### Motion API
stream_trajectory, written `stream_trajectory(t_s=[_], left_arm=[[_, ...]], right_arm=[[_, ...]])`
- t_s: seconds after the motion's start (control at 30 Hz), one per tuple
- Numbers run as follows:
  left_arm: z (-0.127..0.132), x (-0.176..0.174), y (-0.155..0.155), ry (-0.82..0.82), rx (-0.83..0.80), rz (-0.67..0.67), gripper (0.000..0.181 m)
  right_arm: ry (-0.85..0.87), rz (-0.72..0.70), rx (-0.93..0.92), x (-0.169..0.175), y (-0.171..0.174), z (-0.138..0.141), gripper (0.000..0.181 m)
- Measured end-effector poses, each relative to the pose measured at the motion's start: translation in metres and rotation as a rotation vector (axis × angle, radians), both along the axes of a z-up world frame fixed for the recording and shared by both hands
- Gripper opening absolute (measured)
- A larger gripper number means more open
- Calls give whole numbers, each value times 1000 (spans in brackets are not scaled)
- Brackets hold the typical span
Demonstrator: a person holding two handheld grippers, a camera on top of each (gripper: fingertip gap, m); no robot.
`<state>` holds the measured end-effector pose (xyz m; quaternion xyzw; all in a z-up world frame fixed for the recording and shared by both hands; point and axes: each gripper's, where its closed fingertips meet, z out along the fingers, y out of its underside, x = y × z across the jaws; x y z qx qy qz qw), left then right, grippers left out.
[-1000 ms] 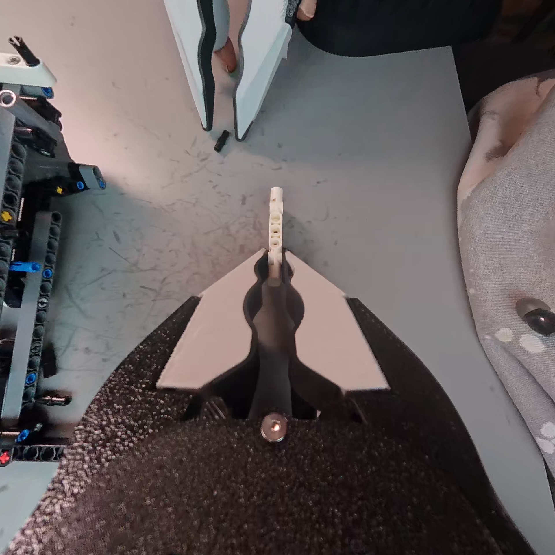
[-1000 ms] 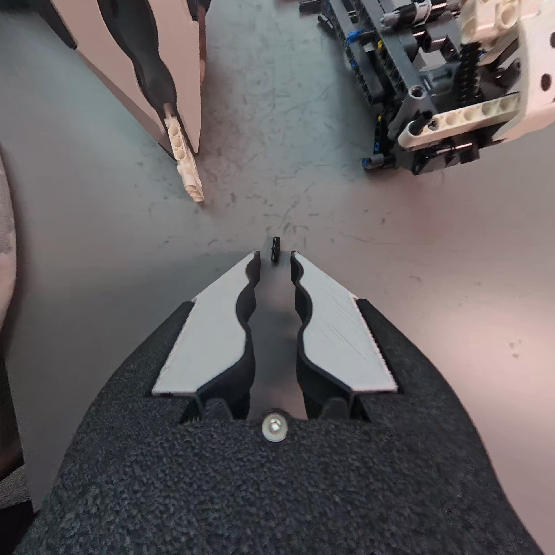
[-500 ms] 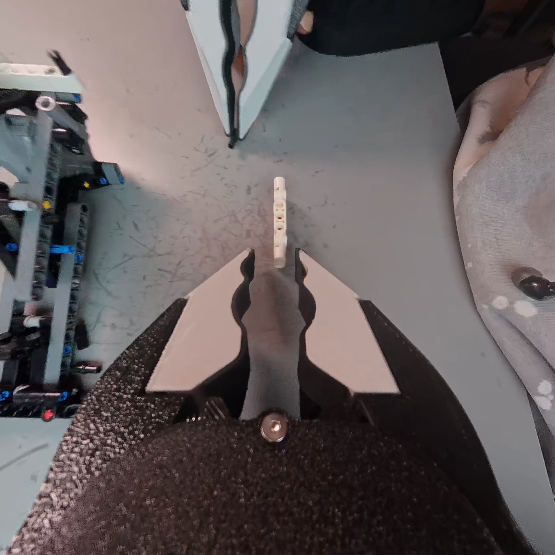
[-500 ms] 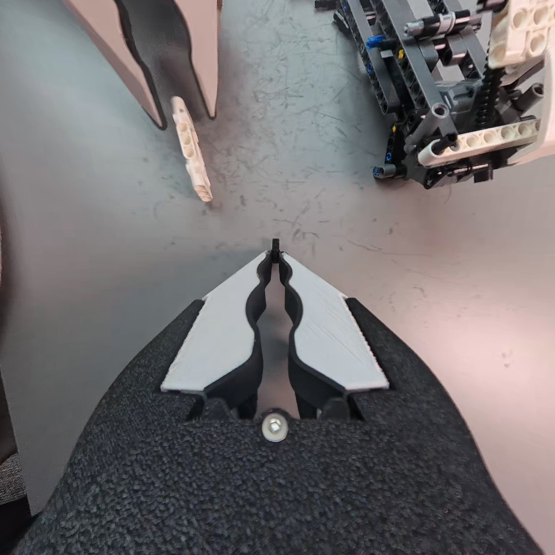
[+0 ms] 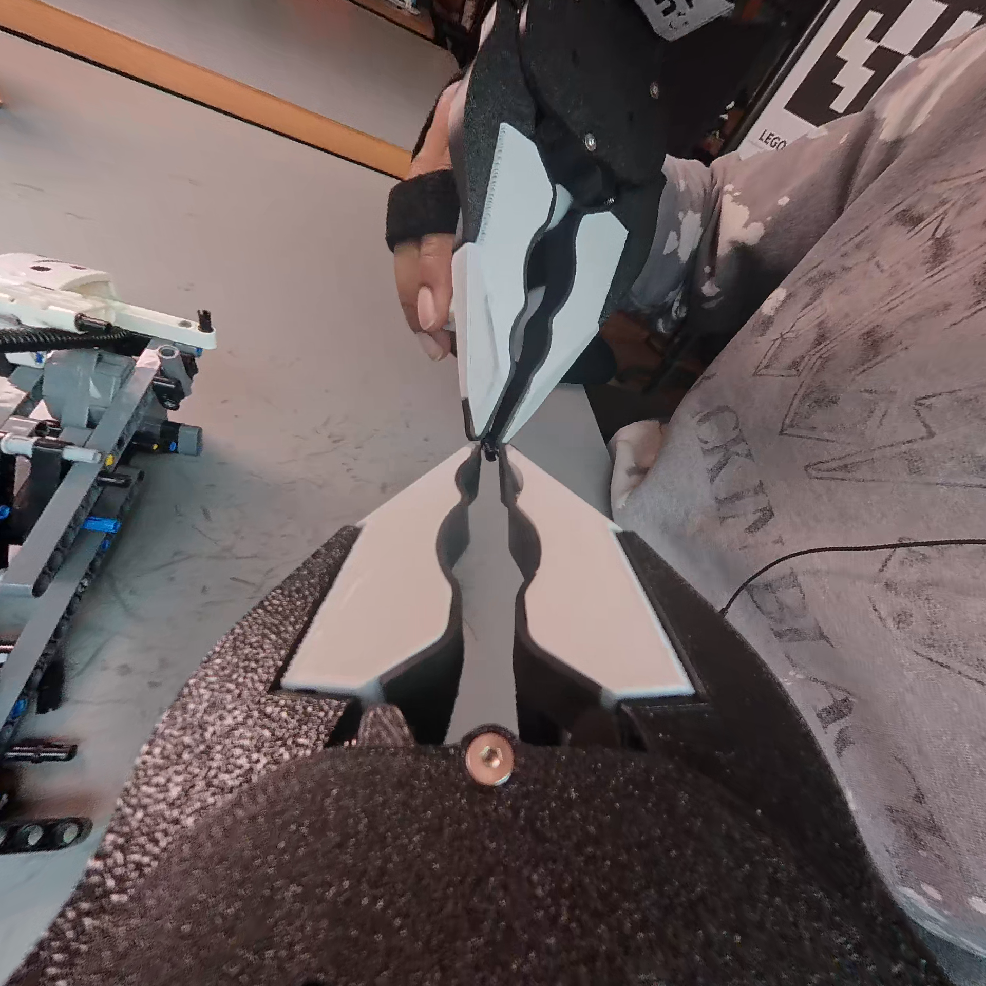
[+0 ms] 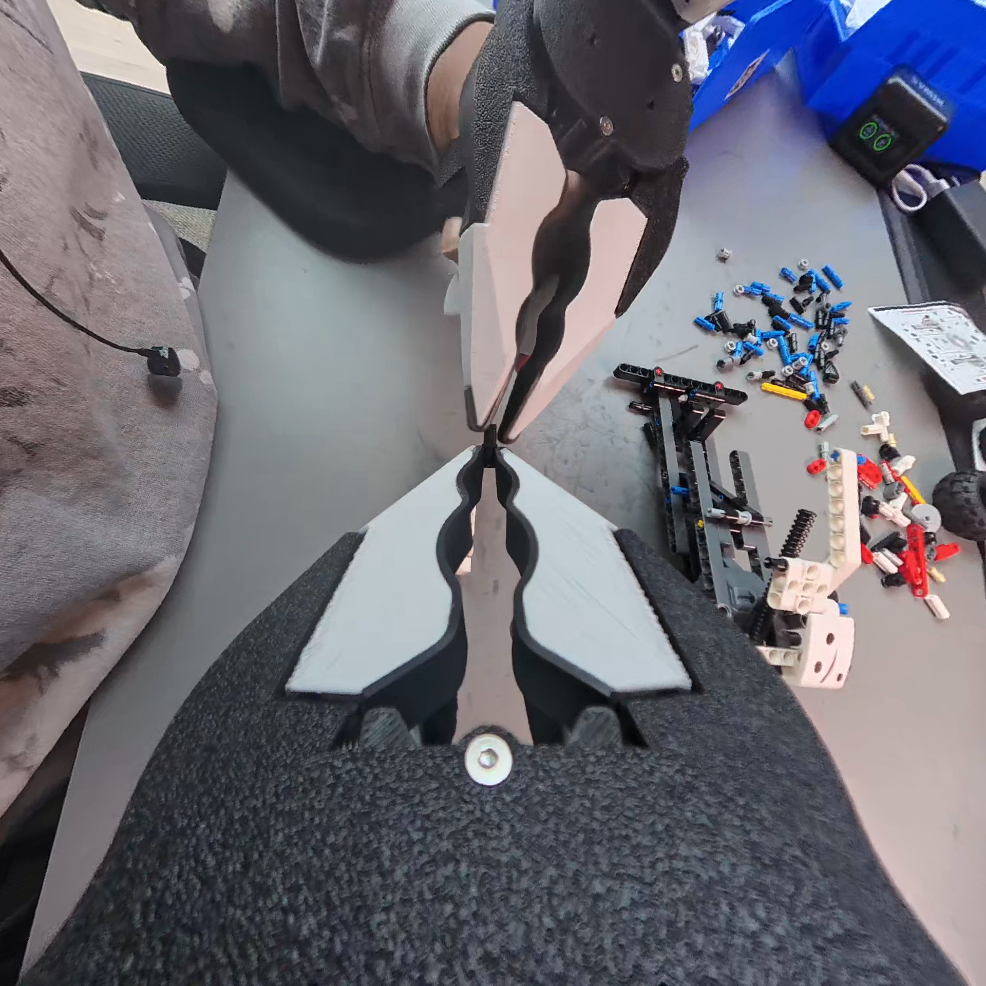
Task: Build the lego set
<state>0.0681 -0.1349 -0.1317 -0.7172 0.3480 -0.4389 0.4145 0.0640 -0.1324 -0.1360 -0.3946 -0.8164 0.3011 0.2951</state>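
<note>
Above the table [image 6: 331, 347], the right claw [image 6: 488, 452] pinches a black pin [image 6: 489, 438]. Tip to tip with it, the left claw [image 5: 489, 452] stands narrowly parted around that pin's other end, near the model [image 6: 747, 523].

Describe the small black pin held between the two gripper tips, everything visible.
The black pin is a tiny, dark, plastic-looking peg, held in the air above the grey table. The right gripper is shut on its near end. Its far end sits at the tips of the left gripper, whose jaws stand slightly parted; whether they touch it cannot be told. Most of the pin is hidden; no detail shows.
</note>
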Motion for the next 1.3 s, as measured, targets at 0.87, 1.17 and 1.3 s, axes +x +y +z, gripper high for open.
stream_trajectory(t_s=[0.87, 1.17, 1.3], left_arm=[[71, -3, -20, -563, -124, -166, 3], [75, -4, -20, -587, -122, -163, 3], [75, -4, -21, -596, -128, -169, 3]], right_arm=[[462, 33, -57, -2, -24, 75, 8], [489, 15, -25, -5, -22, 77, 6], [492, 20, -7, -6, -23, 79, 6]])
